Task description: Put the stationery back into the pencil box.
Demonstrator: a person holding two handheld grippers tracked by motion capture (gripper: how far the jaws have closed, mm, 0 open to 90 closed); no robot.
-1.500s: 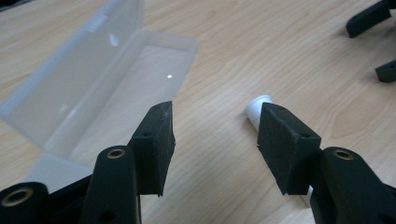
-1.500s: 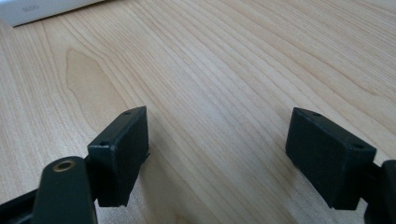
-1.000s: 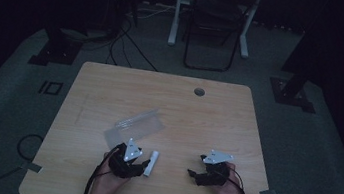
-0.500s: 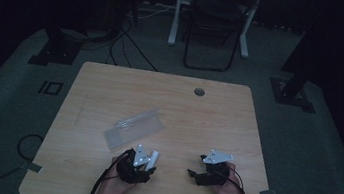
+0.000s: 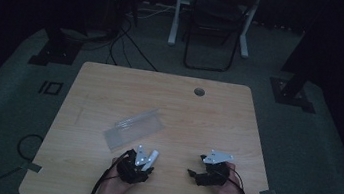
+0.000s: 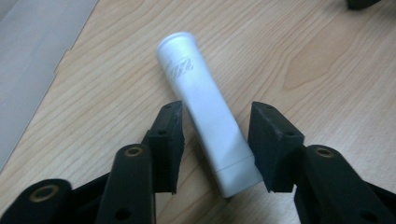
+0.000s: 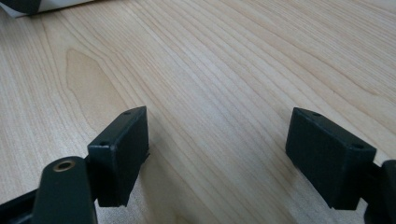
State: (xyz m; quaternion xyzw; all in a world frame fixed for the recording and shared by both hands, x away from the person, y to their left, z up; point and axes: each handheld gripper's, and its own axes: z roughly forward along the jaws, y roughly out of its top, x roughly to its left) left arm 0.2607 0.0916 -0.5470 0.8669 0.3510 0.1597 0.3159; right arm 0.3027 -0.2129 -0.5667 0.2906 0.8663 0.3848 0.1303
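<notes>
I inspect the left gripper [image 6: 215, 140] first. Its jaws have just been closing, and a white tube [image 6: 205, 112] lies between them. In the left gripper view the right pad sits against the tube's capped end, or very nearly so; a narrow strip of wood shows between the left pad and the tube. I therefore record the jaws as partly closed around the tube, without a firm clamp on it. The tube lies flat on the surface [image 6: 303, 60], its crimped end pointing away from the gripper and faint grey print visible near that end.

From the high view, the left gripper [image 5: 144, 160] sits near the front edge of the surface [image 5: 110, 89], left of centre, with the tube [image 5: 151, 156] showing as a pale bar just ahead of it. A clear plastic sleeve [image 5: 134, 128] lies flat just behind it, towards the middle of the surface and apart from the tube.

The right gripper [image 5: 196, 173] rests near the front edge, right of centre, well apart from the tube. In the right gripper view its jaws [image 7: 217, 154] stand wide apart with bare wood between them; it holds nothing.

A round cable hole [image 5: 199, 91] sits near the back edge.
</notes>
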